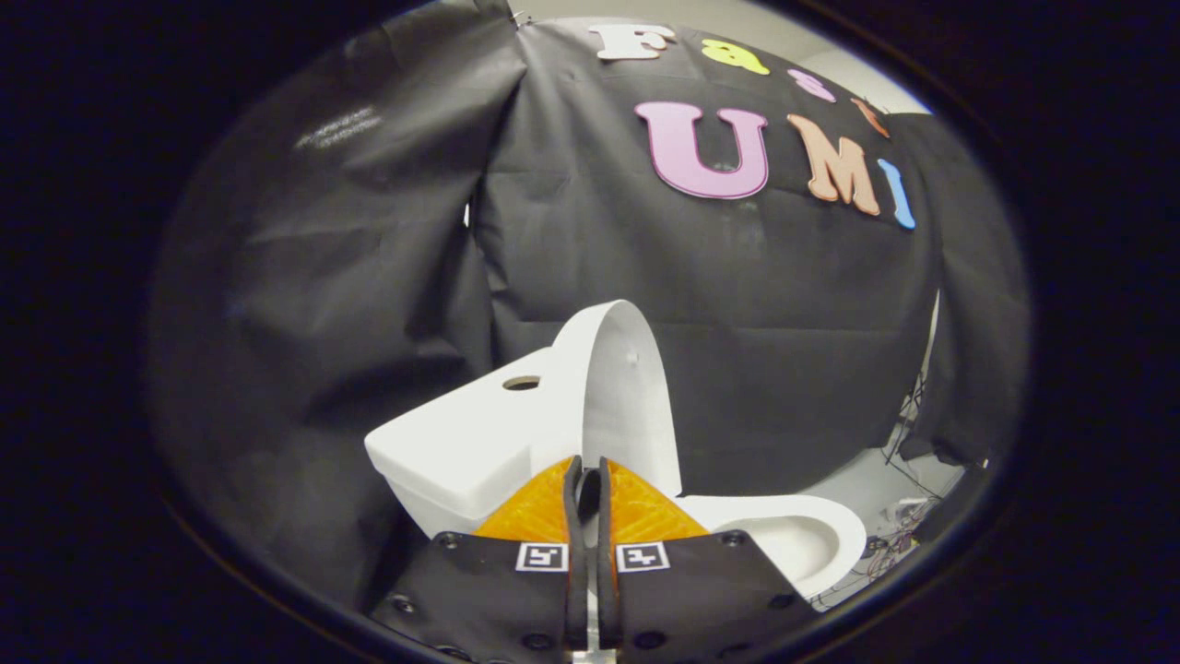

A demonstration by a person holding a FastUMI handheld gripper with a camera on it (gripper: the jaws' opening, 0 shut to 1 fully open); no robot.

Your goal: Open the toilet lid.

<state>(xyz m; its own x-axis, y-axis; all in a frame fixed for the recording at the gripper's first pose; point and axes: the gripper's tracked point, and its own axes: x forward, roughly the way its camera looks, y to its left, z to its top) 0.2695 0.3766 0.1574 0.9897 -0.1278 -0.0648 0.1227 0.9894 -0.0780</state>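
A white toilet stands in front of the black cloth wall. Its lid is raised upright and leans back toward the tank. The open bowl lies to the right, beyond the fingers. My gripper sits at the lid's lower front edge. The two fingers are pressed close together, and the thin rim of the lid runs down between their tips. Only a narrow slit shows between the fingers lower down.
The tank top has a round hole. Black cloth hangs close behind and to the left of the toilet. Loose cables lie on the pale floor to the right of the bowl.
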